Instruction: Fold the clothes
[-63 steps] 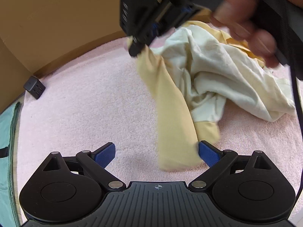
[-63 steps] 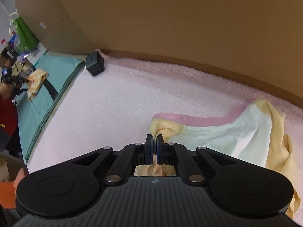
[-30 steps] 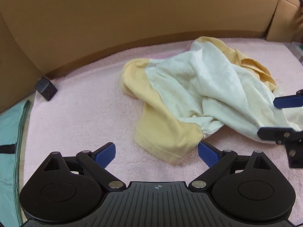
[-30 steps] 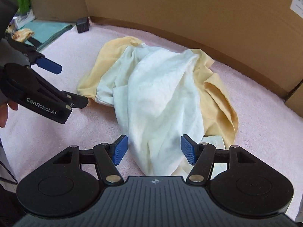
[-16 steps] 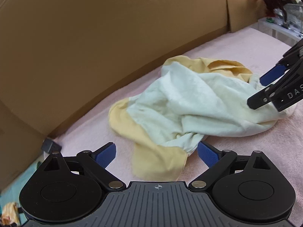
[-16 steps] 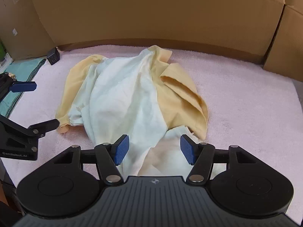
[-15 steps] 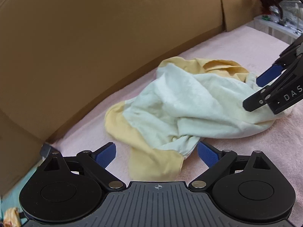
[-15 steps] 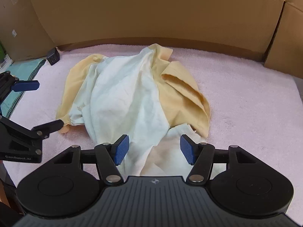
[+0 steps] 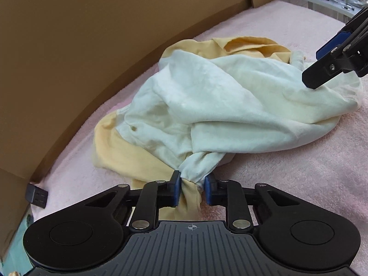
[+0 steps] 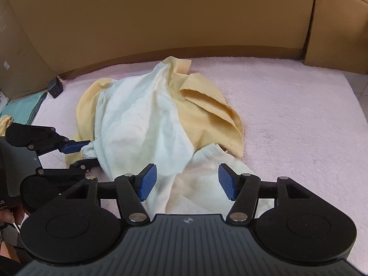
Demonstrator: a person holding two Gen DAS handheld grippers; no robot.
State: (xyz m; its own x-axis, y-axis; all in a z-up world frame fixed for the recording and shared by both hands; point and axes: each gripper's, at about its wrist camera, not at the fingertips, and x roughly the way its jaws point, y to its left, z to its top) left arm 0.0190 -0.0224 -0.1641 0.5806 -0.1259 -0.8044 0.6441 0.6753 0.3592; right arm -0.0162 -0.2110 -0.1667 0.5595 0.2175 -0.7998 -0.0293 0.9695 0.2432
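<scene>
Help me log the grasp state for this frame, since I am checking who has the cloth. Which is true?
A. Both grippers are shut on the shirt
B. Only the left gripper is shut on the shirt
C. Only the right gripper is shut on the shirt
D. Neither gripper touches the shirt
B: the left gripper pinches a bunched fold of the shirt, while the right gripper sits open over the shirt's near edge.

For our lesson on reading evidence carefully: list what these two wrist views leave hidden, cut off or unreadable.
- Right wrist view: the garment hem nearest the camera is hidden behind the right gripper body.
- Left wrist view: the right gripper is cut off by the frame's right edge.
- Both views: the garment's neckline and underside are buried in its own folds.
- Left wrist view: the small black block has details too small to read.
</scene>
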